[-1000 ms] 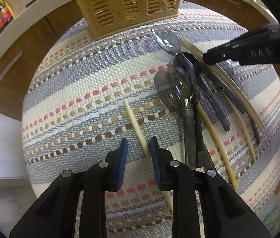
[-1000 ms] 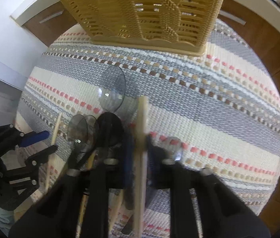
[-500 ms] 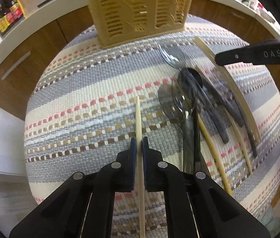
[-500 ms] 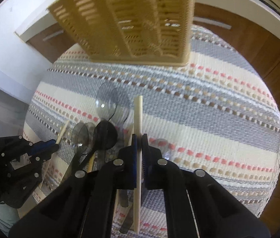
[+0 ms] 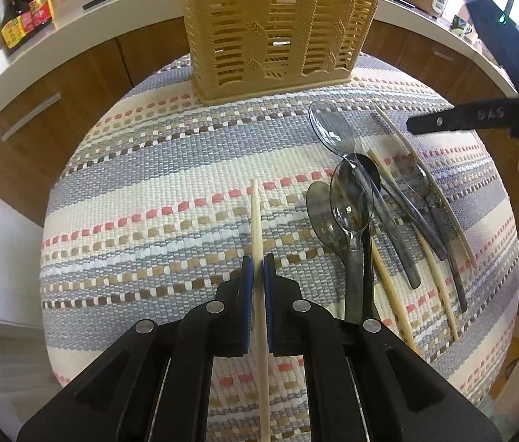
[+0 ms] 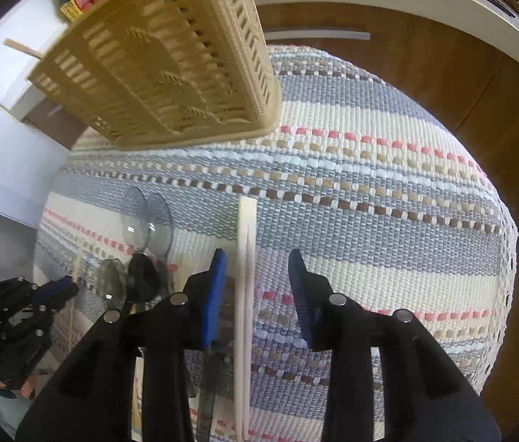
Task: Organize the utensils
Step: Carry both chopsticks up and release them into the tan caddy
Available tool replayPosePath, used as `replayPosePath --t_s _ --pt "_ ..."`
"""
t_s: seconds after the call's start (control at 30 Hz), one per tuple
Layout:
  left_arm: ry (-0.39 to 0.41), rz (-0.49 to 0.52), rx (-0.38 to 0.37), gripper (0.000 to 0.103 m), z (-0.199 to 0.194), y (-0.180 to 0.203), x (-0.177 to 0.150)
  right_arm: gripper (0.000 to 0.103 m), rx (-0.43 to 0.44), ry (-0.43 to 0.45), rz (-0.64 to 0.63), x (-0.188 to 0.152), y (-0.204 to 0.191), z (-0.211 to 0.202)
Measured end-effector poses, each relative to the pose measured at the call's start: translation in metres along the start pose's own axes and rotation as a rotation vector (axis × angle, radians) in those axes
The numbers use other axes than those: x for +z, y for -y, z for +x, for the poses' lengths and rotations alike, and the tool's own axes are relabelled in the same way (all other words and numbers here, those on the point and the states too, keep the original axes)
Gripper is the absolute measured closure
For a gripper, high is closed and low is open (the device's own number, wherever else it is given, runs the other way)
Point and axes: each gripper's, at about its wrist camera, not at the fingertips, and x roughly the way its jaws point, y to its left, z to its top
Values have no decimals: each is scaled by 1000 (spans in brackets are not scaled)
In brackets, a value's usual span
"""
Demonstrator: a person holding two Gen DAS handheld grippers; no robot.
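My left gripper (image 5: 258, 269) is shut on a pale wooden chopstick (image 5: 256, 217) and holds it above the striped woven mat (image 5: 156, 199). A tan slotted utensil basket (image 5: 278, 33) stands at the mat's far edge. Several clear and dark plastic spoons (image 5: 351, 199) and more chopsticks (image 5: 440, 287) lie in a heap to the right. My right gripper (image 6: 257, 269) is open over a flat pale chopstick (image 6: 245, 258) that lies on the mat (image 6: 370, 191) between its fingers. The basket (image 6: 171, 62) is ahead to the left, the spoons (image 6: 141, 258) at left.
Sauce bottles (image 5: 25, 11) stand on the white counter (image 5: 75, 25) behind the mat. Wooden cabinet fronts (image 6: 425, 59) run round the far side. The right gripper's body (image 5: 480, 116) shows at right in the left wrist view; the left gripper (image 6: 20, 309) shows at lower left in the right wrist view.
My left gripper closed on the chopstick and lifted it. My right gripper, shut on the flat chopstick half a second ago, has opened and the chopstick lies on the mat.
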Motion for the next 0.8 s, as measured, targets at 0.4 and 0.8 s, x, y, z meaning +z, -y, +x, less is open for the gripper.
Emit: replayPosePath --t_s 0.4,0.8 --pt "88 -53 -35 99 -11 -14 13 94 -151 -76 -98 -1 -33 15" --pt "432 -84 -82 99 -105 -21 53 100 39 156 -138 -6 -22 -81"
